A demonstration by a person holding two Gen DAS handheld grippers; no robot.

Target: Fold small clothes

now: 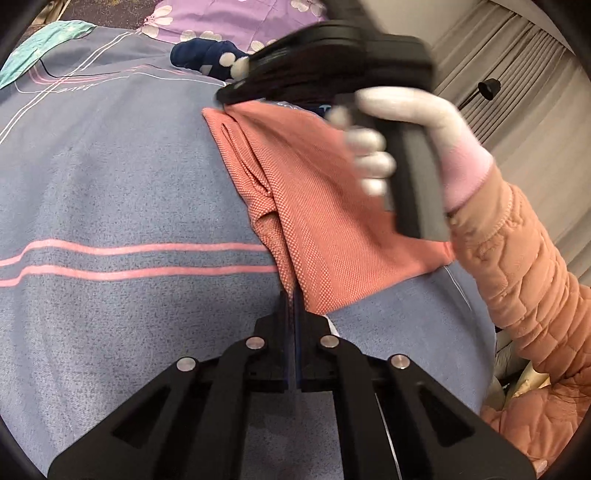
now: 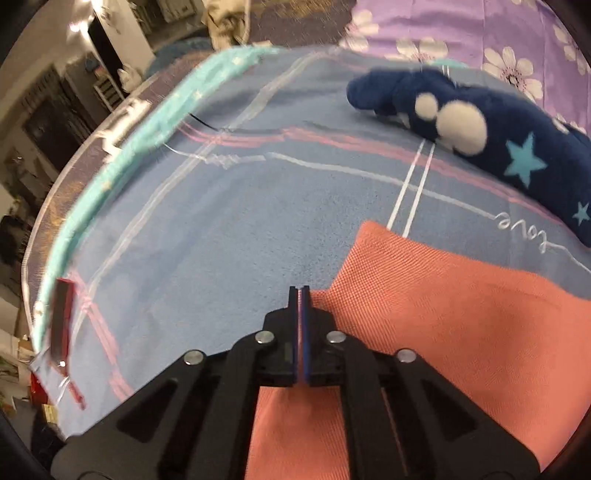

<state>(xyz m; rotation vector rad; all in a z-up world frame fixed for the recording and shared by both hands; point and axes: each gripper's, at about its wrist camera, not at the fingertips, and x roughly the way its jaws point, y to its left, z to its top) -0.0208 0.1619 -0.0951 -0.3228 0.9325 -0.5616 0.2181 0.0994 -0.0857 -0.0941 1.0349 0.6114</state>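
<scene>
A salmon-pink woven garment point(image 1: 325, 229) lies folded on a blue-grey blanket point(image 1: 110, 184). My left gripper point(image 1: 293, 295) is shut on its near corner, and the cloth runs up from between the pads. My right gripper point(image 1: 225, 96), held by a white-gloved hand point(image 1: 406, 110), reaches over the garment and meets its far corner. In the right wrist view the right gripper point(image 2: 300, 290) is shut, with the garment point(image 2: 461, 314) lying under it and rising to its right finger; the pinch looks to be on the cloth's edge.
A dark blue plush piece with white dots and stars point(image 2: 498, 147) lies beyond the garment, near purple flowered bedding point(image 2: 480, 29). A teal border point(image 2: 129, 155) marks the blanket's left edge, with a dark red object point(image 2: 61, 317) there. A peach quilted sleeve point(image 1: 517, 258) crosses at right.
</scene>
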